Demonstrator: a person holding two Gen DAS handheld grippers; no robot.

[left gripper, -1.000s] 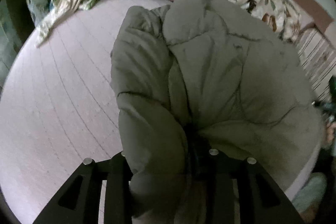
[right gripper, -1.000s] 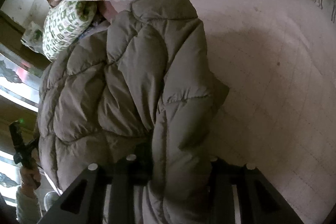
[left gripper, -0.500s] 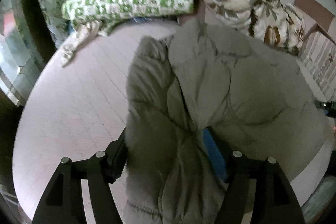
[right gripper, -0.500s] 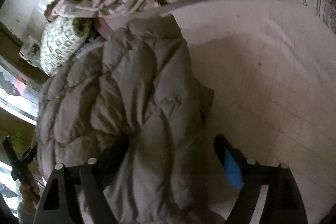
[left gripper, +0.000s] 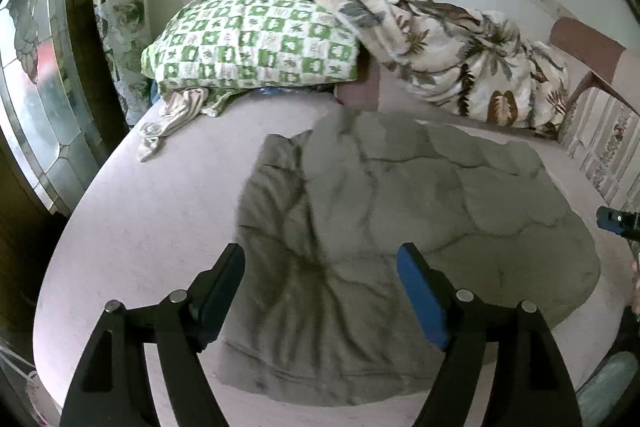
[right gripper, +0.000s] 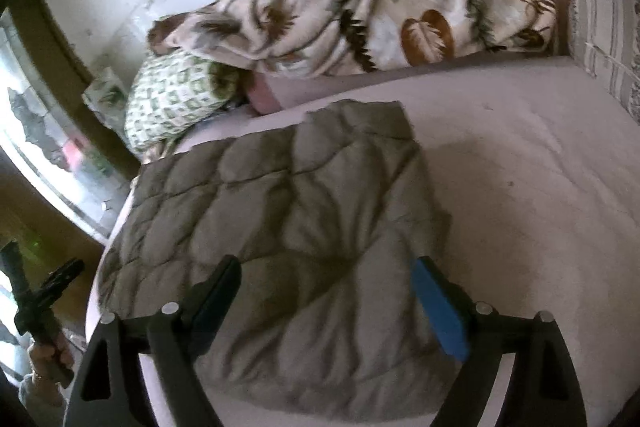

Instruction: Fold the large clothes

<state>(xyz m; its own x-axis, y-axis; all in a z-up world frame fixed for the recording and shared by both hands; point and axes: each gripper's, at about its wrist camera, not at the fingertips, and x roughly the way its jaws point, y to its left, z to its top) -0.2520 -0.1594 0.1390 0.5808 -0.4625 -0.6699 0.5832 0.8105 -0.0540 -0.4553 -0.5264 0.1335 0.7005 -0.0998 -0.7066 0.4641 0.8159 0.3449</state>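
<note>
— Two claws are seen, one per view. What is shown at the far left of the left wrist view?

— A patterned glass window (left gripper: pixel 38 99) is seen at the edge, and a green checked pillow (left gripper: pixel 256 45) is propped against the wall beside it. A leaf-print blanket (left gripper: pixel 460 55) is heaped to the right of the pillow, with one end draped over it.

— And the task's thing?

— An olive quilted jacket (left gripper: pixel 400 227) is laid flat on the pale bed (left gripper: pixel 152 211), near its front edge and folded into a rough rectangle. The left claw (left gripper: pixel 320 279) is held wide above the jacket's near part; nothing is gripped between its fingers.

— What is shown by the right wrist view?

— From the left, the other gripper tool is glimpsed at the edge, then the pillow (right gripper: pixel 176 99), then the blanket (right gripper: pixel 380 11) along the wall. The jacket (right gripper: pixel 288 235) is spread on the left half of the bed (right gripper: pixel 540 187), with bare sheet to its right. The right claw (right gripper: pixel 326 291) is likewise spread wide over the jacket's near edge, and no fabric is pinched.
</note>
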